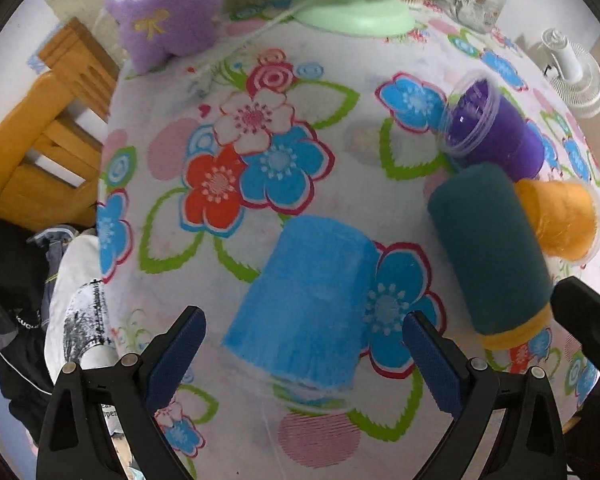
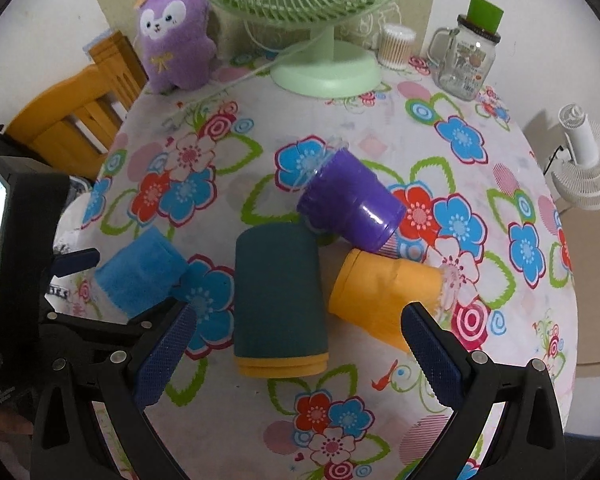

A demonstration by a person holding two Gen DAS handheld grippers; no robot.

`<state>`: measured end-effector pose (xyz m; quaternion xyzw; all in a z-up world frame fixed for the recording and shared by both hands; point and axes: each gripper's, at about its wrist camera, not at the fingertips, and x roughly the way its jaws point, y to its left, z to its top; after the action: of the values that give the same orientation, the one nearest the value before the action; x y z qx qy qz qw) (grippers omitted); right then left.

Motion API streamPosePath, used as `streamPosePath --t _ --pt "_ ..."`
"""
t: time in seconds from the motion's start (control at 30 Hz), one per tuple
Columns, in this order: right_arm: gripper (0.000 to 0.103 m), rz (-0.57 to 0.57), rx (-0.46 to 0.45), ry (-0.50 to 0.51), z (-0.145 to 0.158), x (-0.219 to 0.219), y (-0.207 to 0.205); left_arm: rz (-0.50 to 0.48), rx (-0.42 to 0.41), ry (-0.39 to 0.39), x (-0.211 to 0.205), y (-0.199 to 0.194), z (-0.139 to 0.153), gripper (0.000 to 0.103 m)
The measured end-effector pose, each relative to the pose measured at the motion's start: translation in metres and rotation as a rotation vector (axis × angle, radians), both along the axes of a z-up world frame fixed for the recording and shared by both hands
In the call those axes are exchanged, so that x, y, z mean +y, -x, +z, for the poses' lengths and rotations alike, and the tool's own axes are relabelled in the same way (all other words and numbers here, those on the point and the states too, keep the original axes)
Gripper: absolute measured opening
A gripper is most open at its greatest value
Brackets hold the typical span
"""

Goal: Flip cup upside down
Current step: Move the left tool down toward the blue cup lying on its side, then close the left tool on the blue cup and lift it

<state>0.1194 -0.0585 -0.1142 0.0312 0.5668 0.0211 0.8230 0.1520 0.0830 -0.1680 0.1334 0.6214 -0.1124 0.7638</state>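
Hovering with jaws wide and empty, the left gripper (image 1: 304,344) is framing the blue cup (image 1: 304,300), risking nudging the teal cup (image 1: 492,248) at three o'clock.

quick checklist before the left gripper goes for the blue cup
1. Left gripper open: ok, jaws spread wide.
2. Blue cup between its fingers: ok, centred ahead, not yet touched.
3. Blue cup's pose: already mouth down, tilted in the left view; cannot tell if it rests flat.
4. Room beside it: ok, teal cup stands apart to the right.
5. Right gripper out of the way: ok, open, above the teal cup, holding nothing.
6. Purple cup and orange cup: lying on their sides, not ok.
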Motion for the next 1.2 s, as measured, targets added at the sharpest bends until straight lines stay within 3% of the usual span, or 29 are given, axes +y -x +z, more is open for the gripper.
streamPosePath --t 0.23,0.3,0.43,0.5,0.83,1.2 --pt "0.103 -0.011 0.028 0.017 -0.014 0.001 -0.002 -0.007 0.011 0.018 -0.001 -0.008 -0.012 0.087" --pt "0.103 -0.011 0.031 0.022 -0.015 0.002 -0.001 -0.014 0.013 0.025 -0.004 -0.009 -0.014 0.074" --pt "0.103 -0.005 0.035 0.026 -0.015 0.001 0.001 -0.037 0.015 0.012 -0.009 -0.007 -0.014 0.073" --pt "0.103 -0.006 0.034 0.026 -0.013 0.001 0.003 -0.041 0.016 0.016 -0.013 -0.003 -0.011 0.064" --pt "0.103 0.022 0.016 -0.007 0.005 -0.019 0.027 0.004 -0.021 0.004 -0.028 0.037 0.019 0.064" --pt "0.103 0.107 0.008 -0.014 0.024 -0.063 0.066 0.112 -0.038 0.019 -0.072 0.096 0.045 0.064"
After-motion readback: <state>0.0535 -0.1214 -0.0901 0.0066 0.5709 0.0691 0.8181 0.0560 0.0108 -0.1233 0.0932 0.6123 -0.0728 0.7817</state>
